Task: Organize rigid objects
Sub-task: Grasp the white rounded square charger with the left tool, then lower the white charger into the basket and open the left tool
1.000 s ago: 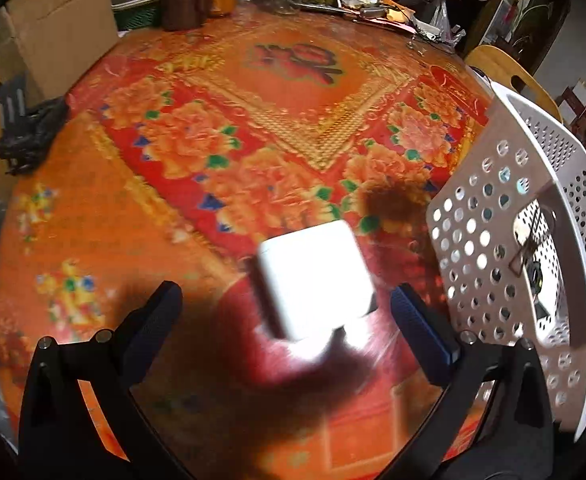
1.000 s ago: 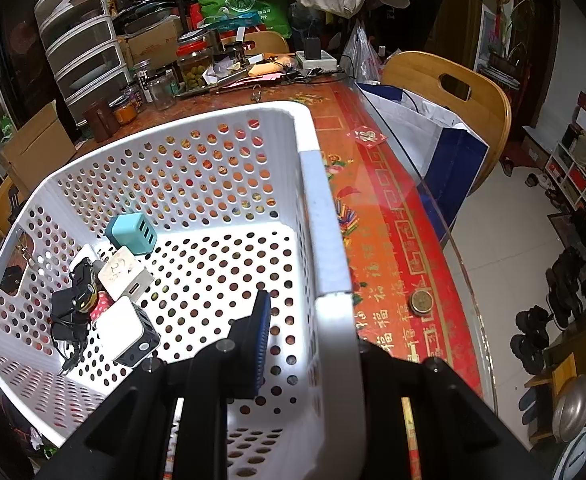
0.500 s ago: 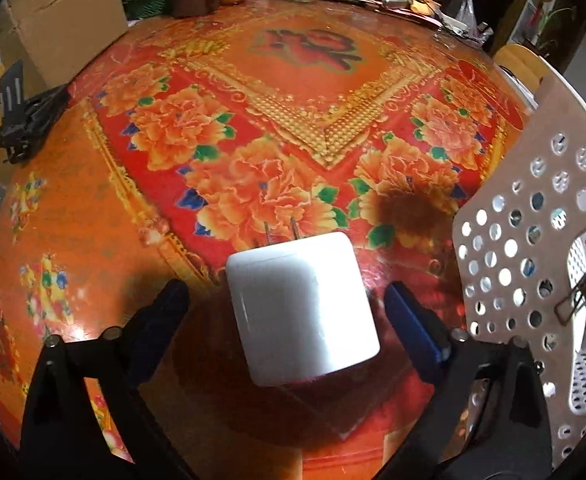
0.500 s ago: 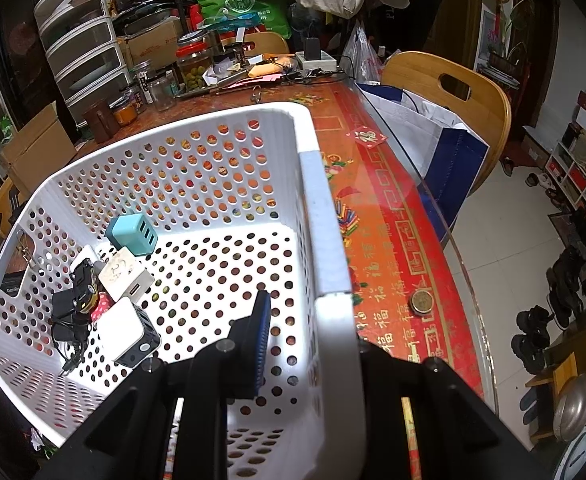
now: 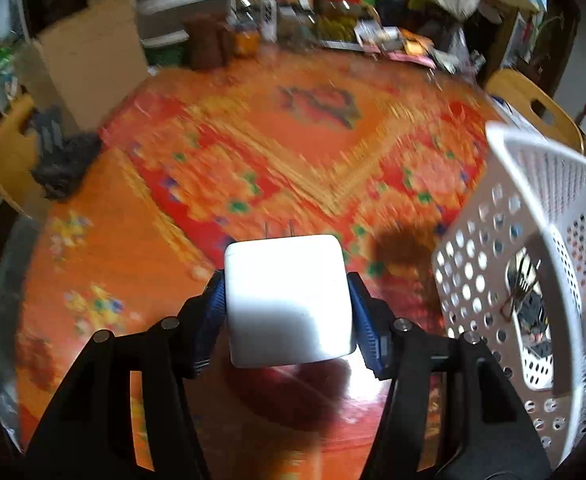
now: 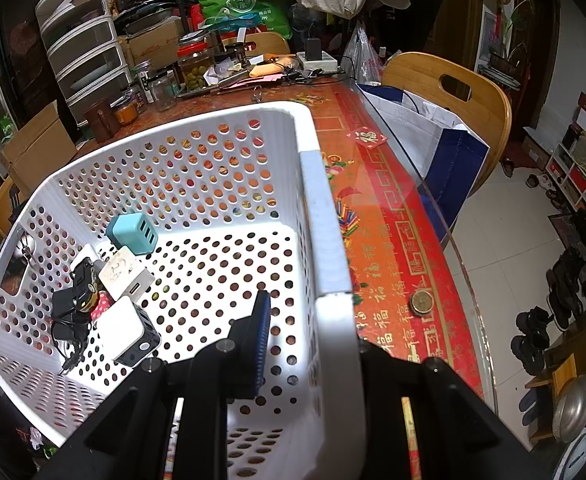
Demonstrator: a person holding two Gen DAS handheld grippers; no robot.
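A white cube charger [image 5: 285,280] with two prongs at its far end sits between the fingers of my left gripper [image 5: 287,300]. The jaws are closing and the blue pads [image 5: 363,320] press its two sides. It hangs just above the orange flowered table [image 5: 221,152], over its own shadow. The white perforated basket [image 5: 533,208] stands to the right. My right gripper [image 6: 313,328] is shut on the basket's right wall [image 6: 321,208]. Inside lie a teal charger [image 6: 132,231], a scribbled white charger [image 6: 125,276], a white-and-black cube [image 6: 127,330] and a black cabled item [image 6: 75,300].
A cardboard box [image 5: 89,68] and dark jars [image 5: 213,40] line the table's far edge. A black bundle [image 5: 57,160] rests at the left rim by a wooden chair. On the right border lies a coin [image 6: 421,303], beyond it a chair [image 6: 445,84] with a bag [image 6: 433,132].
The left jaws have closed from wide apart onto the white charger, and it has come up off the table. The right gripper and basket have not moved.
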